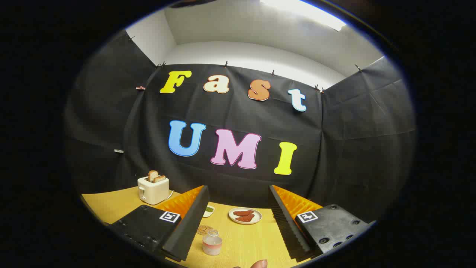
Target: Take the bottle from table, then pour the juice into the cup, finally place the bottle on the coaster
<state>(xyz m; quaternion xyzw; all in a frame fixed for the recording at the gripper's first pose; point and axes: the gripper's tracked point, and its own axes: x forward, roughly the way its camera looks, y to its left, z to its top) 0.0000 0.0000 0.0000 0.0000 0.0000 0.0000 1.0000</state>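
A: Surface (111, 204) wide; toaster (153, 190) sat at 10 o'clock, plate (245, 216) at 12.
B: Claw (238, 219) gaped, gripping nothing. Bottle (212, 242) stood near its left finger, coaster (204, 229) just behind. Off-centre closing risked tipping it.

Matt wood-grain table (253, 242) beneath the wide-open gripper (238, 223); fingers (191, 219) faced with ribbed foam-like pads. Between them, a clear glossy bottle (212, 242); beyond, a glazed plate (245, 216). Smooth satin toaster (153, 190) beyond the left finger.
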